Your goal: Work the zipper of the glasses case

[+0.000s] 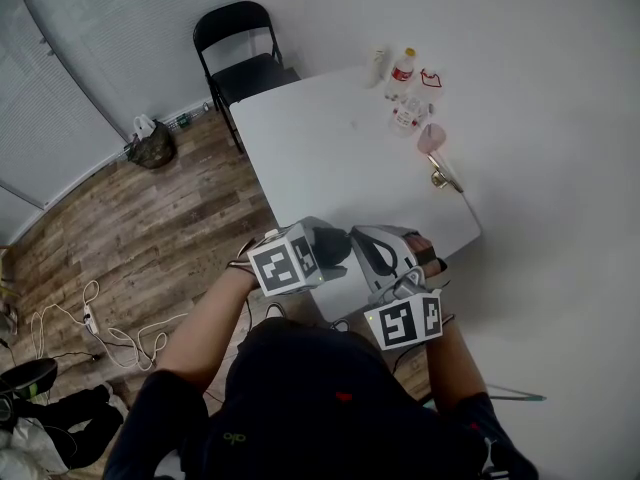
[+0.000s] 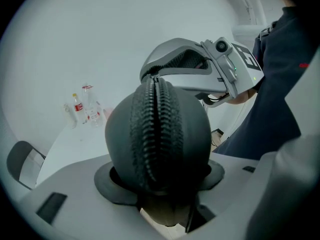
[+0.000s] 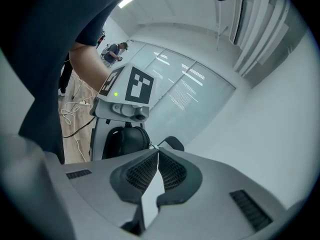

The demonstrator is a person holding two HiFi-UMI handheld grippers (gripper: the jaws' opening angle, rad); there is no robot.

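Case point(image 2: 182, 134), lower centre in the head view by the worktop's point(image 1: 330, 148) near edge, sits grasped in the left gripper's point(image 2: 159, 176) jaws. The right gripper's point(image 3: 157, 151) jaws are clenched on its pull point(image 3: 151, 145).

The glasses case point(image 2: 157, 134) hides its lower end between pads point(image 2: 106, 183) — the zipper pull point(image 3: 151, 145), seemingly pinched, is too small to tell.
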